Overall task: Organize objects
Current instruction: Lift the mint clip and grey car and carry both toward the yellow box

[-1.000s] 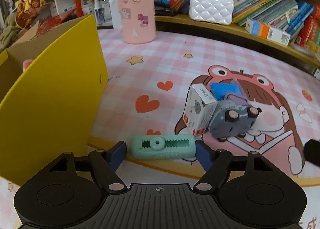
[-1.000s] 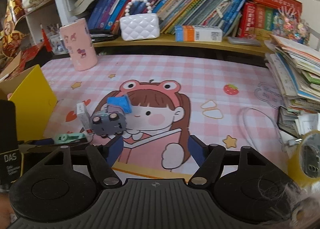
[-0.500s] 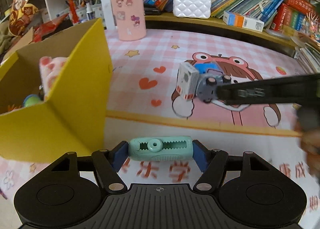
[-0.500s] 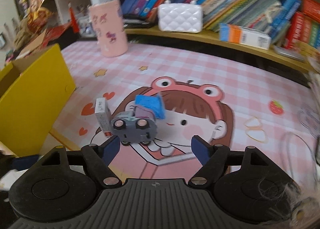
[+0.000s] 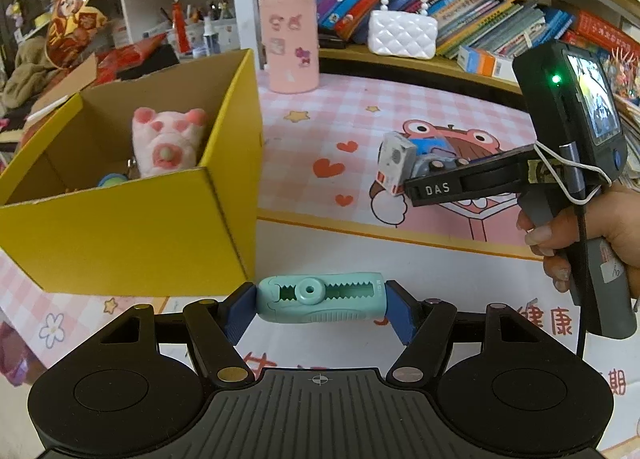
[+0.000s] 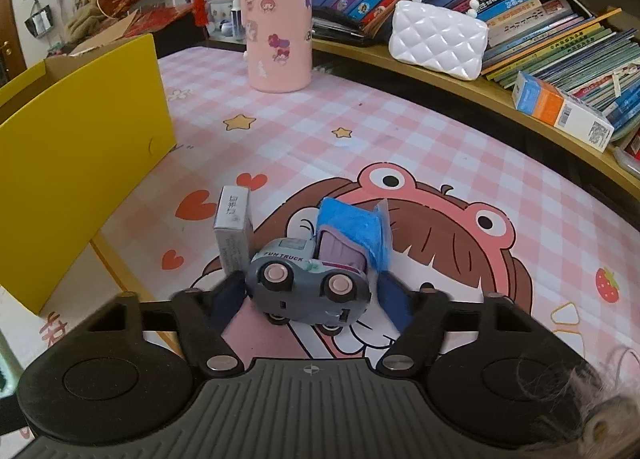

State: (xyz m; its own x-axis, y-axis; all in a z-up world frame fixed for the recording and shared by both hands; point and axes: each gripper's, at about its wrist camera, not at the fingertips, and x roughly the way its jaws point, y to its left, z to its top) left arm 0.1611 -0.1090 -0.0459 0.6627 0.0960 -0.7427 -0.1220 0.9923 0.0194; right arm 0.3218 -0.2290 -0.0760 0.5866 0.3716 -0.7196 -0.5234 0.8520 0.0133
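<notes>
Left wrist: yellow box [image 5: 132,235] rim beside tongs [image 5: 318,305].

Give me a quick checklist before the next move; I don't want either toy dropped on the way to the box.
1. Left gripper clamped on the green tape dispenser: ok, a pad presses each end.
2. Dispenser clear of the table: ok, it hangs in the air.
3. Yellow box open with room inside: ok, though a pink plush fills part of it.
4. Right gripper around the grey toy truck: ok, jaws closing with the truck between them.
5. Firm grip on the truck: cannot tell, the pads are blurred.
6. Small white carton clear of the truck: not ok, it stands right against it.
</notes>
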